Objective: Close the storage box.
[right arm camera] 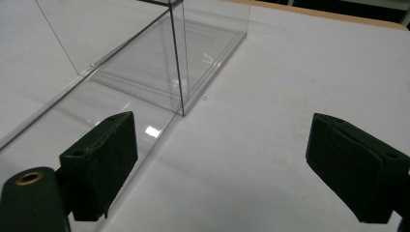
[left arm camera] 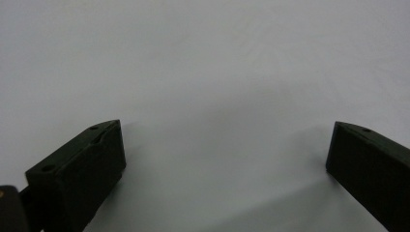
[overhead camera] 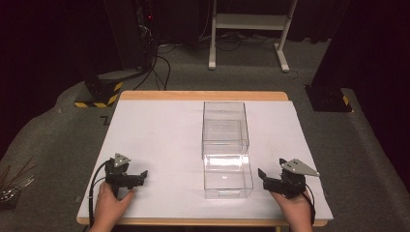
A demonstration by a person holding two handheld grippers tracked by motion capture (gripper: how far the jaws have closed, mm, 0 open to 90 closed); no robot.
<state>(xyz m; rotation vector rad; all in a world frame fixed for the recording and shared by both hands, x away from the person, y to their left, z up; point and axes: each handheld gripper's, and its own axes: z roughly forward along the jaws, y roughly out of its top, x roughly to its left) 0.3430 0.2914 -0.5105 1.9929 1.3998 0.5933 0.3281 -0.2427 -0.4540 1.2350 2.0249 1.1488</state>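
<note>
A clear plastic box [overhead camera: 225, 126] stands in the middle of the white table [overhead camera: 159, 140], and a lower clear section [overhead camera: 228, 178] reaches from it toward the front edge. My left gripper [overhead camera: 139, 178] rests near the front left, a good way left of the box, and points right. Its jaws are wide apart over bare white table, so the left gripper [left arm camera: 226, 128] is open and holds nothing. My right gripper [overhead camera: 263, 180] sits just right of the lower section and points left. The right gripper [right arm camera: 221, 120] is open and holds nothing, with the clear box [right arm camera: 145, 63] ahead on its left.
A wooden rim [overhead camera: 203, 95] shows along the table's far edge. On the floor behind it are a white frame [overhead camera: 249, 29], black stands with yellow-striped bases [overhead camera: 99, 94], another black base [overhead camera: 329, 99] and cables. Several metal tools [overhead camera: 12, 186] lie on the floor at the left.
</note>
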